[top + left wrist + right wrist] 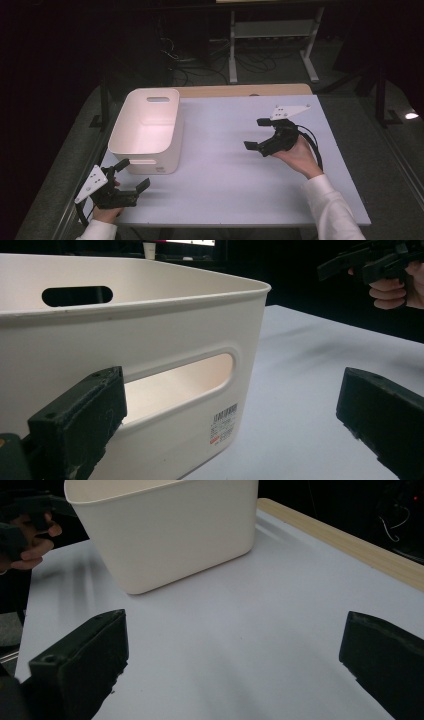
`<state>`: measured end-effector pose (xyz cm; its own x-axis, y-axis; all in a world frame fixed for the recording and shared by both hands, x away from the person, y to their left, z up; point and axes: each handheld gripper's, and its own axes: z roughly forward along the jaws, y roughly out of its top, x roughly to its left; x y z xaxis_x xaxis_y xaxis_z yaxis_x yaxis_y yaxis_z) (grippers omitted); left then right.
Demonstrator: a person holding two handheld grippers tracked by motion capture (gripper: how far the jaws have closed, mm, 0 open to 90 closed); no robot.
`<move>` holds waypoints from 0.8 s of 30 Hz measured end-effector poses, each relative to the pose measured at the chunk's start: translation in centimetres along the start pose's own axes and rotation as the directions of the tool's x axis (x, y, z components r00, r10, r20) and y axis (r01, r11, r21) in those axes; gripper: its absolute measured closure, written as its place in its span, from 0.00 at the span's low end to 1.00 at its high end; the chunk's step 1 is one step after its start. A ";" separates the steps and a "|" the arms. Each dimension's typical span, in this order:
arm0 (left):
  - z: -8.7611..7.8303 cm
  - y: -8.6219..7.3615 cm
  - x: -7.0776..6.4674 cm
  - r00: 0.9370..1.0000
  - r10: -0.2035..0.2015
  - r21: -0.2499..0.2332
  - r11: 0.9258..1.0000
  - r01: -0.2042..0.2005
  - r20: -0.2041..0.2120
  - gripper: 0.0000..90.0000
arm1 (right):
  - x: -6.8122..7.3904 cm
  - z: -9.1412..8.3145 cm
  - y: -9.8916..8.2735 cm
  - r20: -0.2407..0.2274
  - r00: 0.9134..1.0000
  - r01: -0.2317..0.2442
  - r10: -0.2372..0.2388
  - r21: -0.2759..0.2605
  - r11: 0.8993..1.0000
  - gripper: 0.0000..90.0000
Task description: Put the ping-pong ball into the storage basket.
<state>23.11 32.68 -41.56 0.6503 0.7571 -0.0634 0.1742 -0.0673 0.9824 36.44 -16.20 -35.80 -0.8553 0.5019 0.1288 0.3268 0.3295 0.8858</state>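
**Me:** High view first, nearest edge: my left gripper (132, 173) sits at the near left corner of the white table (235, 165), jaws spread wide with nothing between them. My left hand (106, 212) wraps its handle from below, and the grey three-cornered plate on top tilts out to the left.

**Partner:** And the bin?

**Me:** The white plastic bin (145, 131) stands upright just beyond that gripper, on the left part of the table. One jaw is close to its near wall, but I cannot tell whether it touches. In the left gripper view that wall (150, 350) has a slot handle cut through it and a small printed label (224, 426) below the slot. The bin looks bare inside from above.

**Partner:** Your other hand?

**Me:** My right gripper (257, 134) is farther back, on the right half of the table, well apart from the bin. Its jaws also stand wide, gripping nothing, and point left toward the bin. My right hand (300, 156) holds it, with the cable looping round the wrist. From the right gripper view the bin (165, 530) stands beyond bare tabletop.

**Partner:** Beyond that?

**Me:** A wooden strip (245, 90) runs along the far edge of the table, then dark floor with a metal frame (272, 37) and loose cables.
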 end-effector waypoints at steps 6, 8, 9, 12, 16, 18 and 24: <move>0.0 0.0 0.0 1.000 0.002 0.002 1.000 -0.002 -0.002 0.00 | 0.2 -0.8 -0.3 0.014 1.000 0.010 -0.010 -0.015 1.000 0.00; 0.0 0.0 0.0 1.000 0.001 0.001 1.000 -0.001 -0.002 0.00 | 0.2 -0.9 -0.4 0.013 1.000 0.008 -0.007 -0.016 1.000 0.00; 0.0 0.0 0.0 1.000 0.000 0.001 1.000 0.000 -0.001 0.00 | 0.3 -1.1 -0.5 0.013 1.000 0.003 -0.003 -0.019 1.000 0.00; 0.1 0.0 -0.1 1.000 -0.012 -0.010 1.000 0.012 0.000 0.00 | 0.3 -1.3 -0.9 0.017 1.000 0.004 -0.004 -0.025 1.000 0.00; 0.0 0.0 0.0 1.000 0.002 0.003 1.000 -0.002 -0.001 0.00 | 0.4 -1.7 -1.5 0.029 1.000 0.001 0.000 -0.037 0.999 0.00; 0.0 0.0 0.0 1.000 0.002 0.003 1.000 -0.002 -0.001 0.00 | 0.4 -1.8 -1.6 0.030 1.000 -0.001 0.002 -0.038 0.999 0.00; 0.0 0.0 0.0 1.000 0.006 0.002 1.000 -0.006 -0.001 0.00 | 0.3 -2.5 -2.3 0.046 0.999 -0.008 0.010 -0.058 0.998 0.00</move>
<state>23.10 32.65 -41.54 0.6509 0.7570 -0.0571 0.1715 -0.0733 0.9824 34.45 -18.75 -36.66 -0.8326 0.5413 0.1173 0.3092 0.2786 0.9093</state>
